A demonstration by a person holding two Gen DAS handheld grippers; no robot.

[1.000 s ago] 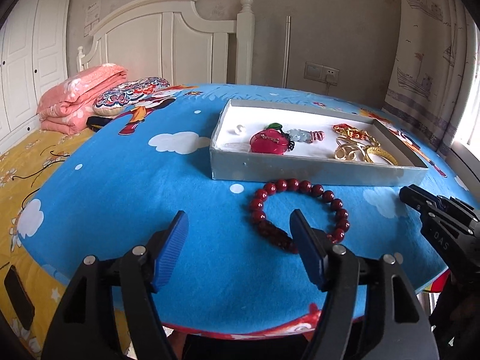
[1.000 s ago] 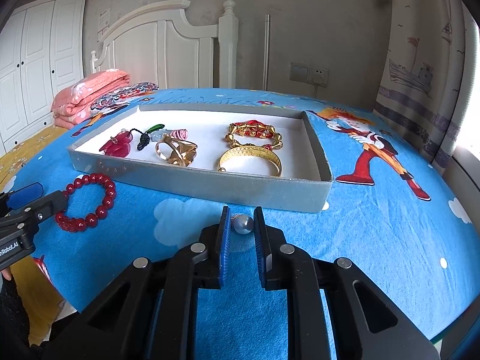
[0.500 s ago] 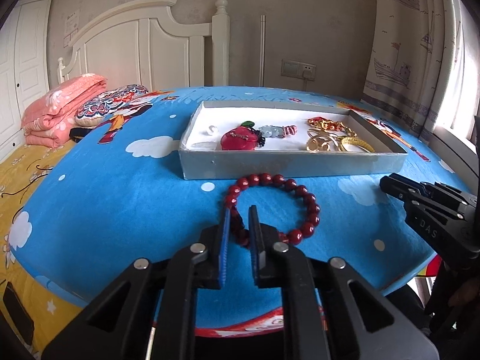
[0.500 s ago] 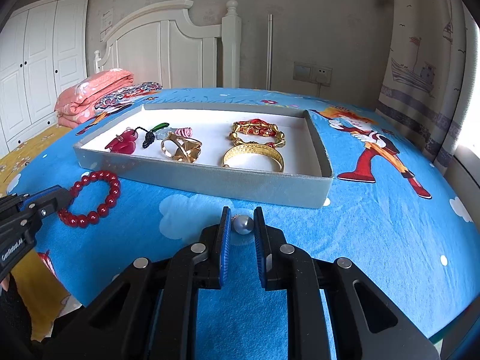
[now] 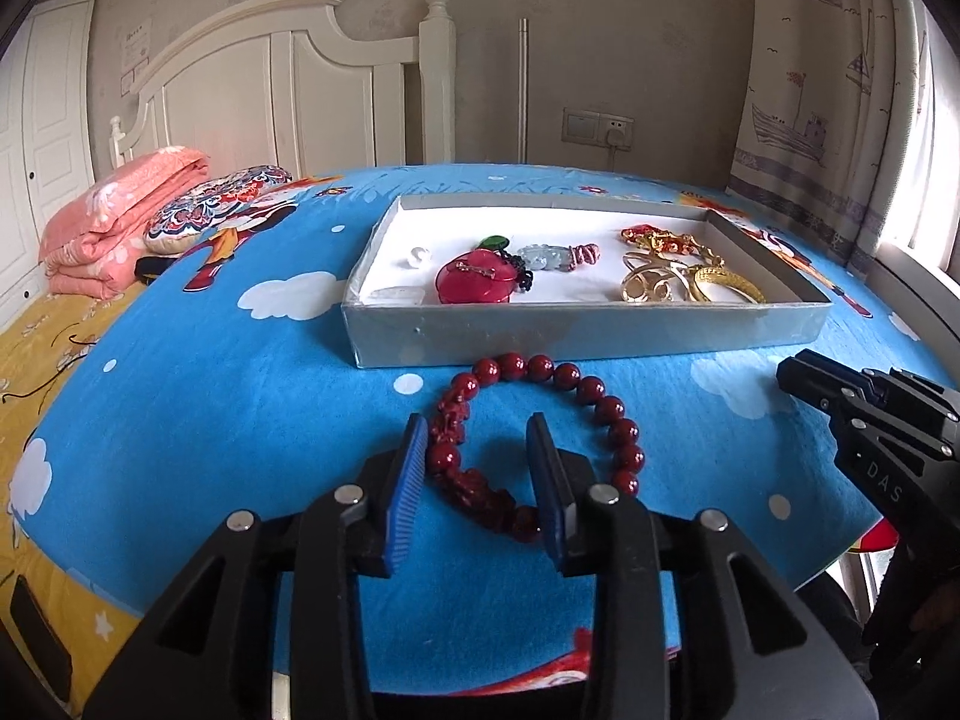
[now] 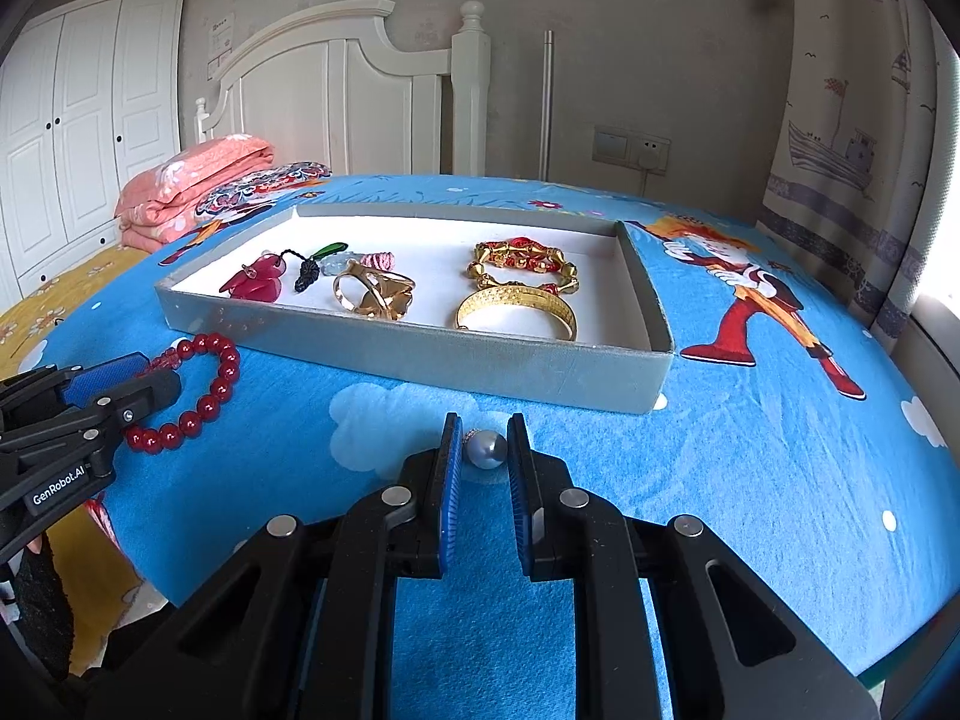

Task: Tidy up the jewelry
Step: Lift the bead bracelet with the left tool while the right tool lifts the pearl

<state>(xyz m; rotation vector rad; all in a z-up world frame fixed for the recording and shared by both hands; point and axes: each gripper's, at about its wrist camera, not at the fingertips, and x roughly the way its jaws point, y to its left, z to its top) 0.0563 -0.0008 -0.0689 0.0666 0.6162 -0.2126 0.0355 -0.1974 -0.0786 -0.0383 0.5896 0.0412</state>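
Note:
A red bead bracelet (image 5: 540, 432) lies on the blue cloth in front of the grey tray (image 5: 576, 330). My left gripper (image 5: 477, 468) is open, its jaws on either side of the bracelet's near left part. The bracelet also shows in the right wrist view (image 6: 198, 384), with the left gripper (image 6: 90, 396) over it. My right gripper (image 6: 485, 450) is shut on a grey pearl (image 6: 486, 450), close above the cloth before the tray (image 6: 420, 354). The tray holds a red pendant (image 5: 477, 282), gold rings (image 6: 372, 294) and gold bangles (image 6: 516, 315).
The blue cartoon tablecloth (image 5: 210, 390) covers a round table whose near edge lies just below both grippers. A bed with pink folded bedding (image 5: 114, 210) stands at the left. A curtain (image 6: 852, 150) hangs at the right.
My left gripper was open a second ago, shut half a second ago, and is now open around the bracelet's near side. My right gripper stays shut on the pearl, barely moved.

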